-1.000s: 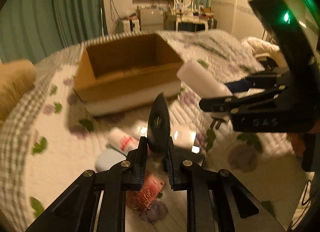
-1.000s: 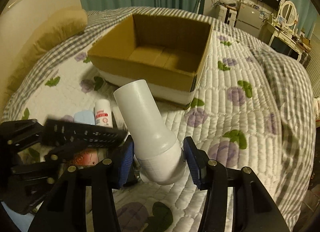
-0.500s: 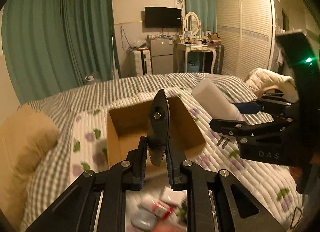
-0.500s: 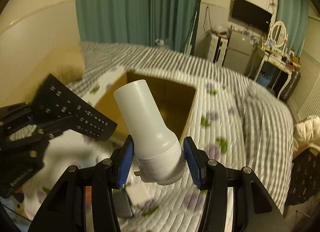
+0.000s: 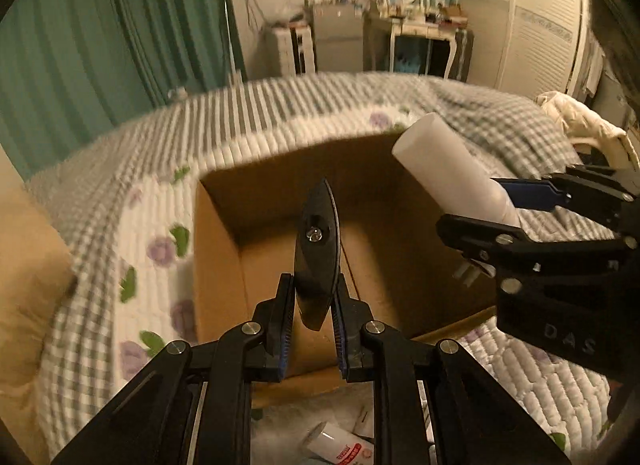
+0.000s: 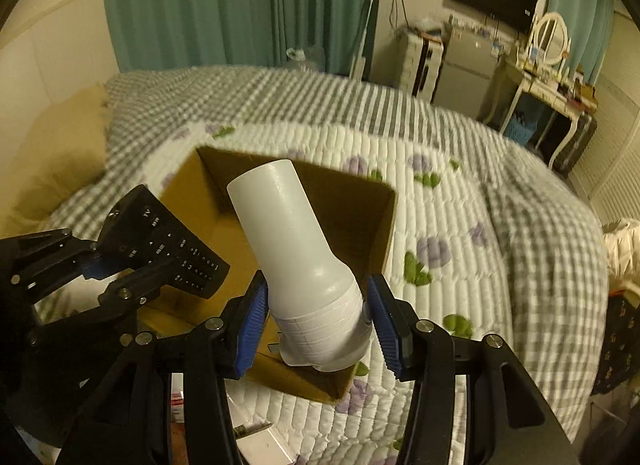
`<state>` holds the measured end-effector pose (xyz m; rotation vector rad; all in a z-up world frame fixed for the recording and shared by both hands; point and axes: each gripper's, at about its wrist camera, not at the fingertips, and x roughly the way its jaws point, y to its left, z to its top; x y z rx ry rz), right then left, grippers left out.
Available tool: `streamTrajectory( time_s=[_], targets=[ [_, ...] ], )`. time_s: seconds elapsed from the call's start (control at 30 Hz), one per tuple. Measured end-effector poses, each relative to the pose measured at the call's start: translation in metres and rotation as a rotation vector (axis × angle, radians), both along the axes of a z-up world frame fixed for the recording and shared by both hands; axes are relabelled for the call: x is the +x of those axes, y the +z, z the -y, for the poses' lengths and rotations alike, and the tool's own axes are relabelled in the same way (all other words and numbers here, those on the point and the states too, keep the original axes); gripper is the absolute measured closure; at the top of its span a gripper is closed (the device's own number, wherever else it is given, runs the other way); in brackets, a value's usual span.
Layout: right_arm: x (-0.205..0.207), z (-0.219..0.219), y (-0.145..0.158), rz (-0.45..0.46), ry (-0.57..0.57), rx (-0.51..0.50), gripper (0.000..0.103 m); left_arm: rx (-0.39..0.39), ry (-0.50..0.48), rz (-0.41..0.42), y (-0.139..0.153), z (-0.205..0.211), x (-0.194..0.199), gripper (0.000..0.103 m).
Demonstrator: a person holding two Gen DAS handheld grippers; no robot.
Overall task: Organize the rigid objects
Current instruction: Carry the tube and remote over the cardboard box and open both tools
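My left gripper (image 5: 312, 313) is shut on a black remote control (image 5: 316, 249), held edge-on above the open cardboard box (image 5: 224, 265). In the right wrist view the remote (image 6: 168, 249) shows its buttons at the left. My right gripper (image 6: 316, 321) is shut on a white plastic bottle-shaped tube (image 6: 300, 261) with its wide base between the blue pads, over the box (image 6: 376, 225). The tube (image 5: 448, 169) and right gripper (image 5: 520, 221) also show at the right of the left wrist view.
The box sits on a quilted bed (image 6: 480, 193) with flower print. A tan pillow (image 5: 28, 273) lies at the left. Small loose items, including a white tube with red label (image 5: 340, 445), lie on the quilt near the box. Furniture stands beyond the bed.
Both grippers have moved forward and tilted down from the room view, so the box now lies directly beneath the remote and the white tube. Both grips are unchanged.
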<state>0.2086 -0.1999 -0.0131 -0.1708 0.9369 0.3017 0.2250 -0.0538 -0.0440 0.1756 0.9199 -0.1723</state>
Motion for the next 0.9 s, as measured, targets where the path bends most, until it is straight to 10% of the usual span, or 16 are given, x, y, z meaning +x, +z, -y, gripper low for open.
streamTrajectory(
  time_s=[0.3,0.47,0.9],
  targets=[
    [0.013,0.004,-0.017,-0.008,0.005,0.061,0.052,-0.012,0.002,-0.025,-0.022,-0.003,0.012,0.082],
    [0.001,0.008,0.004,0.059,-0.008,0.058,0.035,0.01,0.017,0.044,-0.004,-0.006,-0.001,0.035],
    [-0.112,0.038,0.057,0.181,0.004,0.004,0.021,-0.008,0.061,0.21,0.051,-0.034,-0.101,0.01]
  ],
)
